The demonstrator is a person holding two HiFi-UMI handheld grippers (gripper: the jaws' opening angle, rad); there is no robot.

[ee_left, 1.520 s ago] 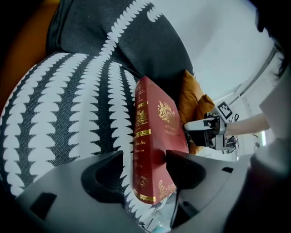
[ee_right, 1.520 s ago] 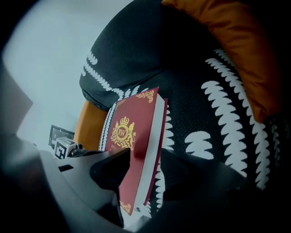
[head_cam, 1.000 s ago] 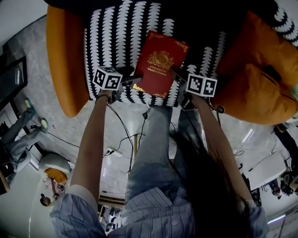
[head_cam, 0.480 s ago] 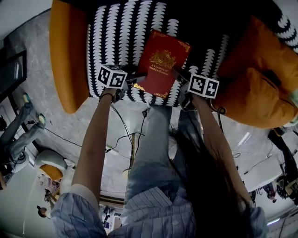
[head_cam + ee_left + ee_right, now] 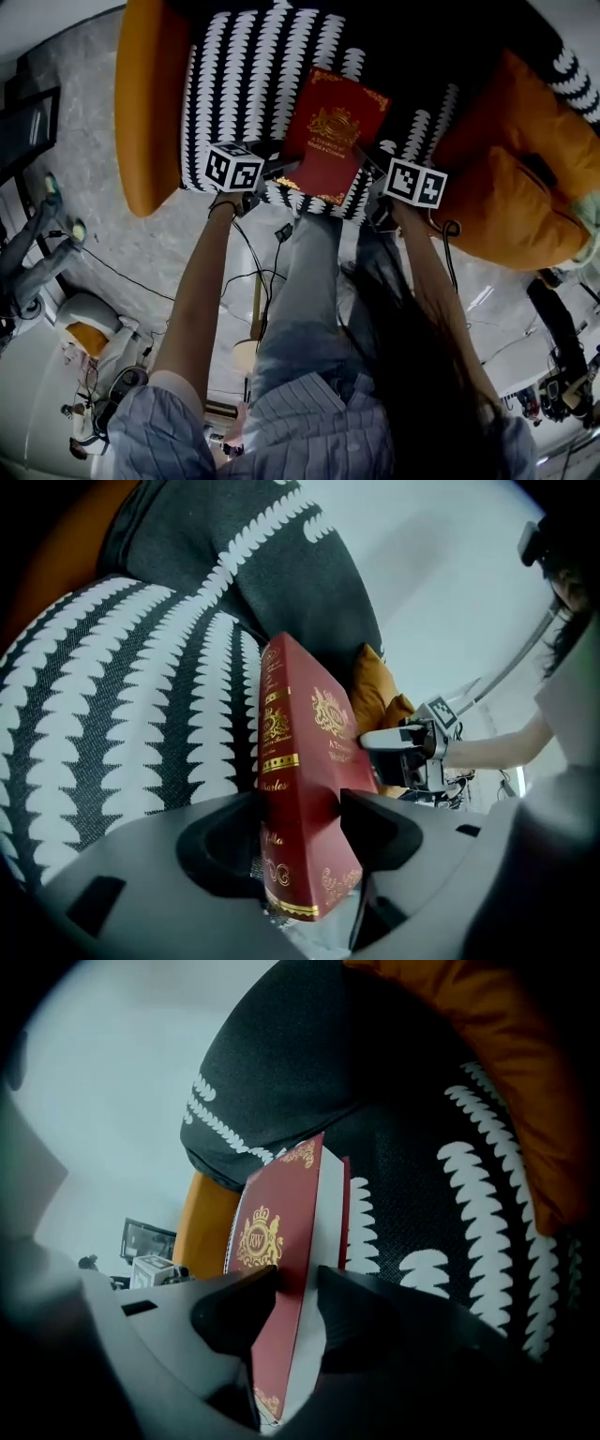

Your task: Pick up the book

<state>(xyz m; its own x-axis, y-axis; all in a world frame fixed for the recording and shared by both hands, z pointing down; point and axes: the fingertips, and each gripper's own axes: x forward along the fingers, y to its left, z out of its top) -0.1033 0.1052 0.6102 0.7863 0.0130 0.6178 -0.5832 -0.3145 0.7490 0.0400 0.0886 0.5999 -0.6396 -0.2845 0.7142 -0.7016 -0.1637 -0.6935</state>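
Note:
A dark red book (image 5: 330, 136) with gold ornament is over the black-and-white seat cushion (image 5: 234, 75), tilted up on its spine edge. My left gripper (image 5: 286, 167) is at its near left corner. In the left gripper view the spine of the book (image 5: 300, 761) is clamped between the jaws of the left gripper (image 5: 300, 827). My right gripper (image 5: 367, 159) is at the book's right edge. In the right gripper view, the right gripper (image 5: 298, 1307) has just been closing its jaws. They now press the book (image 5: 281, 1232) at its page edge.
The cushion lies in an orange armchair, with an orange armrest (image 5: 145, 103) on the left and an orange pillow (image 5: 516, 187) on the right. Cables (image 5: 253, 272) trail across the pale floor below. The person's legs stand against the seat's front.
The chair, book and both grippers have drifted a little right and down in the head view. The left gripper sits closer in on the book's corner.

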